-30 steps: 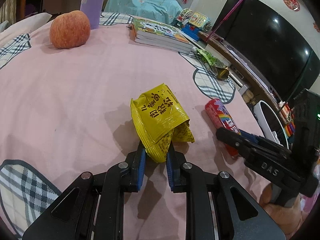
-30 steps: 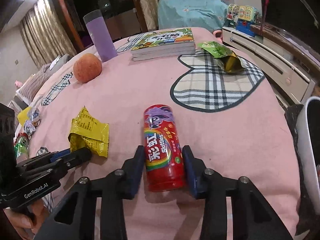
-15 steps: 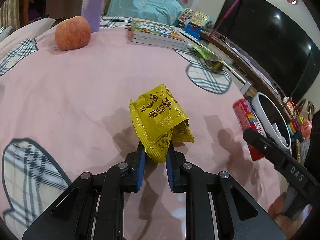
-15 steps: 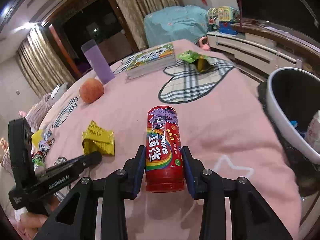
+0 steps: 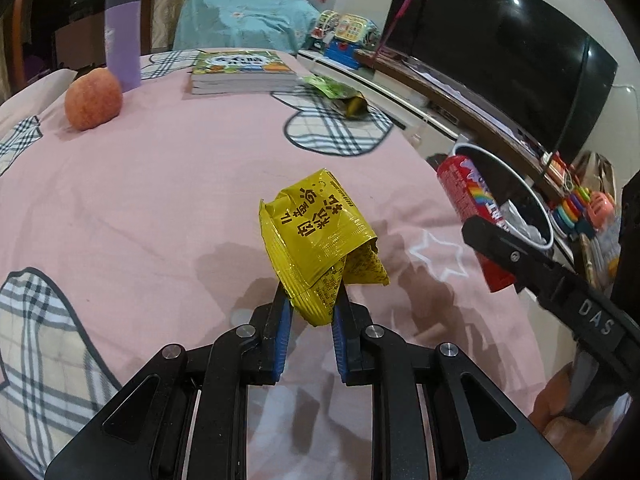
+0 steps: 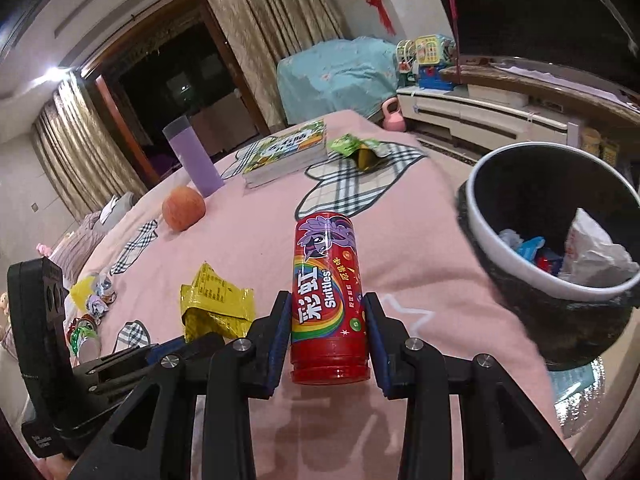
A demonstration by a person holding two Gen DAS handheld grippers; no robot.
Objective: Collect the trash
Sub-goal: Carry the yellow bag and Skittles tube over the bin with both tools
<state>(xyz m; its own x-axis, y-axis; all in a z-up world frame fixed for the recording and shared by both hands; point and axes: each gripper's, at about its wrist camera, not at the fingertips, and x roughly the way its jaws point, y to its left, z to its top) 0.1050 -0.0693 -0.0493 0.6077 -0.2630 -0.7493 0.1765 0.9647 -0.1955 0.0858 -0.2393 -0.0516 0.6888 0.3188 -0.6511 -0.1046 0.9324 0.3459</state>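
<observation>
Left gripper (image 5: 310, 308) is clamping a crumpled yellow snack wrapper (image 5: 316, 240) by its lower edge, blue pads pinching it tight, wrapper hanging above the pink bedspread (image 5: 160, 184) and not touching it. Right gripper (image 6: 325, 322) is grasping a red Skittles can (image 6: 328, 292) around its lower half, can standing roughly upright between the pads, lifted over the bed edge. A white-rimmed trash bin (image 6: 504, 252) is sitting just off the bed to the right of the can, black-lined, already holding crumpled paper and bits of wrapper. In the left wrist view the can is showing right beside the bin's rim. A green snack bag (image 6: 358, 150) is lying on the plaid heart patch farther back, near a stack of books (image 6: 286, 152). An apple (image 5: 93, 100) and a purple tumbler (image 5: 123, 38) are sitting at the far side of the bed, close together.
</observation>
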